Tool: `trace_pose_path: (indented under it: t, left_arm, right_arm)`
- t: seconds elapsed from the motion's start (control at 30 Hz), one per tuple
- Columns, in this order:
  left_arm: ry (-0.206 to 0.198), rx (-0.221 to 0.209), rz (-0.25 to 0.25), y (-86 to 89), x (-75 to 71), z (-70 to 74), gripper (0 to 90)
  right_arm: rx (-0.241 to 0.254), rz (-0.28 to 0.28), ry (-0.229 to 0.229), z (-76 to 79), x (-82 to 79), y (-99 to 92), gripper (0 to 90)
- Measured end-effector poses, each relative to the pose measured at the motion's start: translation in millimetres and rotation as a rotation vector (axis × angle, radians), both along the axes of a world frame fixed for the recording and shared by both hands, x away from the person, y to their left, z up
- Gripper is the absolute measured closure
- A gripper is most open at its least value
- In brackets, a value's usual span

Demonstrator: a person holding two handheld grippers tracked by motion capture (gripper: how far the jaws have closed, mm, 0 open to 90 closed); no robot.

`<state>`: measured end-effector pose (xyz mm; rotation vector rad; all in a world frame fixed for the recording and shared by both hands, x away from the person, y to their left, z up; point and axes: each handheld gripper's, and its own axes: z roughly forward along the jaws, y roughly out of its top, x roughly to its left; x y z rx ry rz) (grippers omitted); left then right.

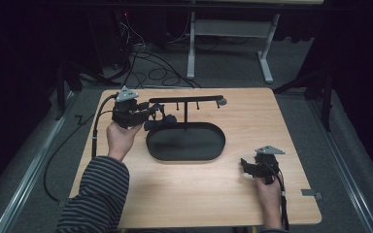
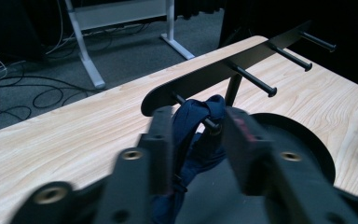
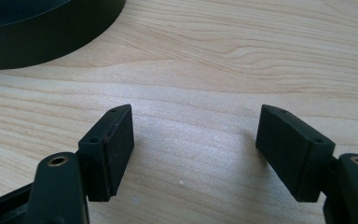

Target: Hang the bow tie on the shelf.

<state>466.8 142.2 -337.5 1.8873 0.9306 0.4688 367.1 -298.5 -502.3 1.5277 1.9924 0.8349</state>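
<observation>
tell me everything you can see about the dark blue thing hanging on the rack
The dark blue strap looks like soft woven fabric, bunched and folded. Its loop hangs over the end peg of the black rack, and the rest droops toward the black oval tray. It sits between the jaws of the left tool, which stand apart on either side of it without clearly pressing it. In the high view it shows as a dark lump at the rack's left end.

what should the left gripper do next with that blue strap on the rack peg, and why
Probably draw the left gripper straight back. The blue strap is looped over the end peg of the black rack, and the jaws stand apart on either side of it, so it seems hung.
</observation>
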Motion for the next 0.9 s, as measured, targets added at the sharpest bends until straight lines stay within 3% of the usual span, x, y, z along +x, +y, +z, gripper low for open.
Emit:
trace_pose_path:
  t: [0.23,0.67,0.9]
  left_arm:
    - [0.010,-0.009,0.003,5.5,-4.3,3.7,50.9]
    - [-0.007,-0.003,0.000,9.5,-23.1,13.4,46.2]
    - [-0.006,0.004,-0.006,12.6,-31.7,10.8,44.3]
  right_arm:
    - [-0.001,0.000,0.001,0.0,-0.1,0.0,28.9]
    - [-0.001,0.000,0.001,0.0,-0.1,0.0,28.9]
    - [0.000,0.000,0.001,0.0,-0.1,0.0,28.8]
